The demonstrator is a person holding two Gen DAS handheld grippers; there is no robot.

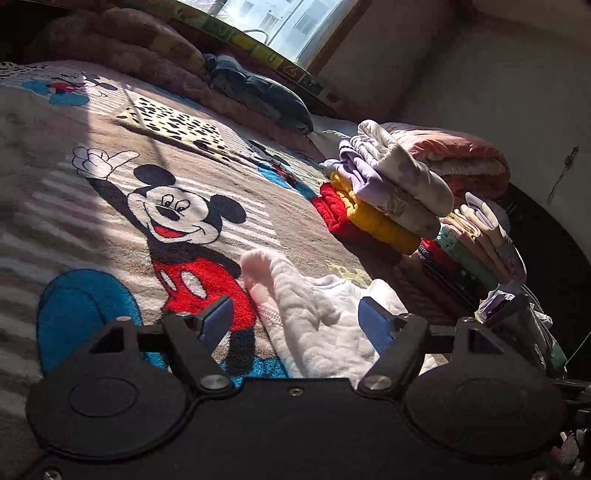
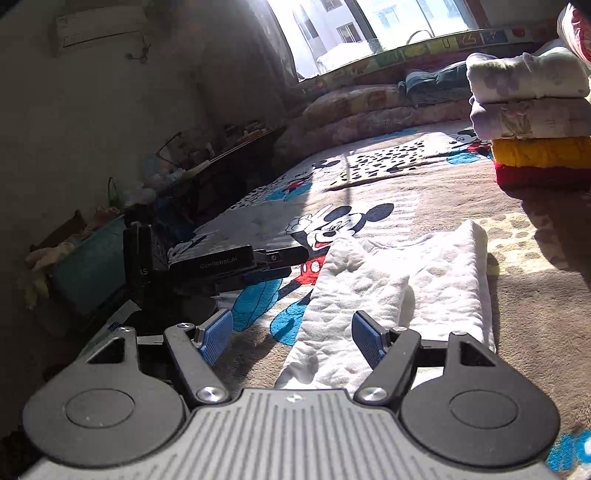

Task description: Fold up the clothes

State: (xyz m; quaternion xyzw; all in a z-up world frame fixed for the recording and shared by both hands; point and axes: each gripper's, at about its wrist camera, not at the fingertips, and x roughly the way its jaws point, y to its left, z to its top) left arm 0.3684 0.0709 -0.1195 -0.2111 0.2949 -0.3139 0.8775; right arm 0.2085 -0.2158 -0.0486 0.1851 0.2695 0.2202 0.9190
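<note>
Our left gripper (image 1: 293,317) and right gripper (image 2: 291,332) both hover with fingers spread, pinching nothing. We judge a fold is midway: next, each must nip a near edge. The white garment (image 2: 399,291) lies on the blanket (image 2: 424,192), long axis running from 6 toward 12 o'clock, beside the folded stack (image 2: 532,122) at 2 o'clock.

- Hard sunlight pours through the window (image 2: 373,29), which is blown out to white glare.
- Bright patches on the cartoon blanket (image 1: 110,206), with sharp-edged dark shadows across it.
- Walls and corners sit dim and murky.
- Fisheye bending curves the edges; the far background looks soft, slightly blurred.
</note>
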